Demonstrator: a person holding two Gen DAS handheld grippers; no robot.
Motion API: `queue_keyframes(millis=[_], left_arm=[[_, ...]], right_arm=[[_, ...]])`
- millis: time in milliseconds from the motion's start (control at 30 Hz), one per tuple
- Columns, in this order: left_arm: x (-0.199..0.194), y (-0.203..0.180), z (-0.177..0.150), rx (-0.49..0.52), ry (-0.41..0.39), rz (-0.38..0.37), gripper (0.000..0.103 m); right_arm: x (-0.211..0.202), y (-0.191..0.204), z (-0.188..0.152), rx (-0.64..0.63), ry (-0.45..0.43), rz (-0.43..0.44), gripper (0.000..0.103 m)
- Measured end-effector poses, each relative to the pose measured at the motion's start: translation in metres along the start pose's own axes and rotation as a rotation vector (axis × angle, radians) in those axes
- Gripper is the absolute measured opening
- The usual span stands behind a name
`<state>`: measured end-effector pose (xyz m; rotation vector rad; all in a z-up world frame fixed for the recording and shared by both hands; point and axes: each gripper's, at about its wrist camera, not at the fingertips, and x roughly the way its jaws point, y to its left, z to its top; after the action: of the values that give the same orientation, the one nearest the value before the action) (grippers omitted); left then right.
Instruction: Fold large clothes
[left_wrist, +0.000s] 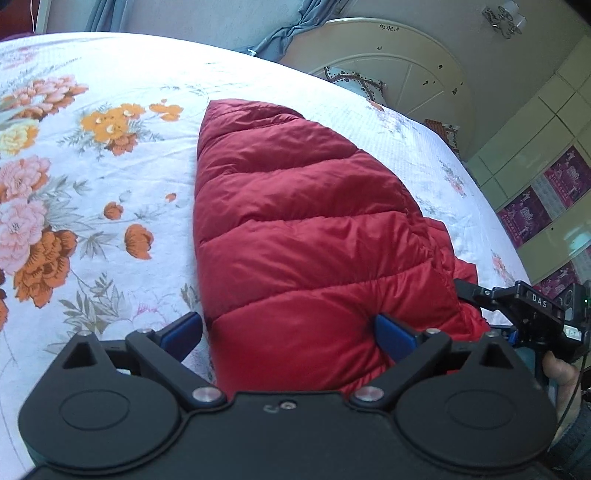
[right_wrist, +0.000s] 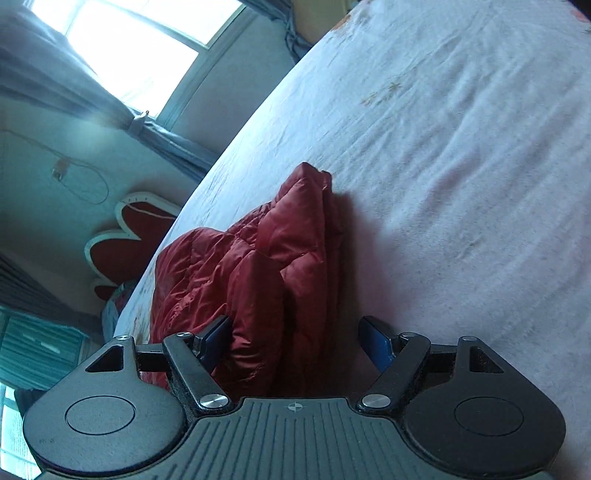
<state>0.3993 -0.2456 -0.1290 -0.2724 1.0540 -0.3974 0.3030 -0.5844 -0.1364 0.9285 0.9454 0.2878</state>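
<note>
Left wrist view: red puffer jacket (left_wrist: 295, 236) folded narrow on bed (left_wrist: 110, 92).
Left tongs (left_wrist: 288, 334): released, straddling near hem for regrasp.
Right tongs (right_wrist: 295, 339): released, bracketing jacket edge.

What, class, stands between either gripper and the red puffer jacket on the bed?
Nothing visible. The jacket already lies between the open fingers of the left gripper and of the right gripper, on the floral bedsheet. No other object lies beside it.

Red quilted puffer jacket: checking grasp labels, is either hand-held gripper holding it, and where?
Neither. Both hand-held grippers straddle the red quilted puffer jacket's near edge, jaws open.
</note>
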Motion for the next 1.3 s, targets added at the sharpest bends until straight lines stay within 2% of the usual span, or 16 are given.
queue_keyframes(millis=[33,100,200,267,533,700,1000,1167,1300], left_arm=[[0.001,0.001,0.000,-0.004,0.001,-0.009,0.098],[0.002,0.001,0.001,-0.014,0.000,-0.026,0.095],[0.005,0.002,0.004,-0.030,0.005,-0.036,0.093],[0.007,0.000,0.006,-0.038,0.010,-0.039,0.092],[0.009,-0.018,0.011,0.036,0.019,0.004,0.083],[0.000,-0.023,0.010,0.080,0.005,0.023,0.075],[-0.023,-0.022,0.011,0.101,-0.040,0.007,0.071],[-0.048,-0.006,0.013,0.098,-0.083,0.000,0.070],[-0.074,0.020,0.017,0.089,-0.125,-0.003,0.070]], right_arm=[[0.002,0.002,0.000,-0.013,0.006,0.002,0.075],[0.009,0.006,0.001,-0.046,0.032,0.009,0.066],[0.019,0.005,0.002,-0.039,0.048,0.042,0.060],[0.025,0.001,0.003,-0.013,0.069,0.068,0.048],[0.033,0.012,0.001,-0.054,0.093,0.089,0.029],[0.028,0.021,0.002,-0.087,0.088,0.093,0.026],[0.020,0.043,-0.005,-0.138,0.072,0.099,0.026],[0.026,0.072,-0.014,-0.186,0.065,0.110,0.026],[0.042,0.102,-0.025,-0.233,0.064,0.116,0.026]])
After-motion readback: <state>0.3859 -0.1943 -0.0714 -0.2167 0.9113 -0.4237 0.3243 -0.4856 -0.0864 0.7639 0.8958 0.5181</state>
